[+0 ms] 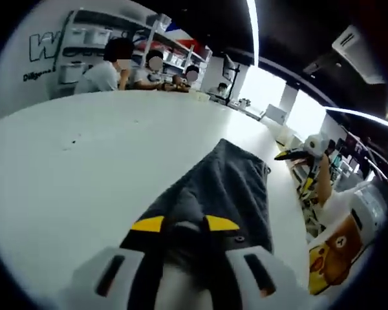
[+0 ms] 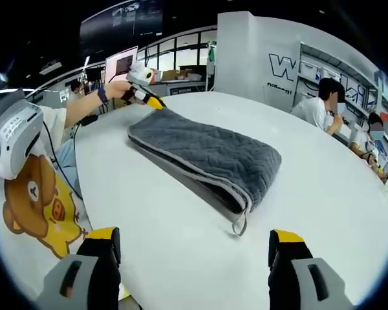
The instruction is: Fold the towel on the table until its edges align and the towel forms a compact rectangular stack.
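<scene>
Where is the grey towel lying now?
The towel lies folded on the white table, centre of the right gripper view; the left gripper grips its far end.

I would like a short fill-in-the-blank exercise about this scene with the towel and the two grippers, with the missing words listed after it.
1. The folded towel on the white table is ____ in colour.
2. The left gripper is shut on one ____ of the towel.
3. The right gripper is ____ and holds nothing.
4. The tips of both grippers are black and ____.

Missing words: grey; end; open; yellow
</scene>
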The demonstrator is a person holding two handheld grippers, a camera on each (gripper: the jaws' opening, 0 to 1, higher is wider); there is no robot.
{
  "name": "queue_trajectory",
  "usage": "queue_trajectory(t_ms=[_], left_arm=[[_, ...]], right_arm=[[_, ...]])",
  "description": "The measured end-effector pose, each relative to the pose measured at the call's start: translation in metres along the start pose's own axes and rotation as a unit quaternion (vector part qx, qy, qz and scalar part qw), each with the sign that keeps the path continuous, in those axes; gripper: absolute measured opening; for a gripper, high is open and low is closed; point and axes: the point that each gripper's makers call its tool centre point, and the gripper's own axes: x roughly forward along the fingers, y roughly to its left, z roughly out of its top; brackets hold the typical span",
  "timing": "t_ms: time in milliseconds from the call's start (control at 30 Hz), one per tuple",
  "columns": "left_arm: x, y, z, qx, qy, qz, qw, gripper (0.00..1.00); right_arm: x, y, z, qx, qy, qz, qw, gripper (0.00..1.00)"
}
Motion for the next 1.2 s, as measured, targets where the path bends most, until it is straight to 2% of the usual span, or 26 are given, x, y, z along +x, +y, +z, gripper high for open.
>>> queue_trajectory(t_ms=[67,200,367,500,867,1200], left_arm=[[0.003,-0.004,-0.007,-0.028,0.010,-0.018,0.9994,0.26],[0.009,0.002,-0.018,-0.028,0.026,-0.011,0.9992,0.26],[0.010,0.003,-0.021,-0.044,0.026,-0.014,0.9986,0.23],[0.011,0.005,-0.023,-0.044,0.027,-0.014,0.9986,0.16],[0.008,0.003,-0.022,-0.021,0.022,-0.008,0.9995,0.08],[0.000,-0.001,-0.011,0.020,0.018,0.002,0.9996,0.05]], right_arm=[[0.000,0.000,0.000,-0.001,0.001,0.001,1.0000,0.99],[0.001,0.000,0.000,-0.001,0.001,0.002,1.0000,0.99],[0.002,0.000,0.000,-0.002,0.002,0.003,1.0000,0.99],[0.003,0.001,0.000,-0.003,0.003,0.004,1.0000,0.99],[0.002,0.004,-0.001,-0.004,0.002,0.005,1.0000,0.99],[-0.001,0.006,-0.002,-0.006,-0.001,0.002,1.0000,0.99]])
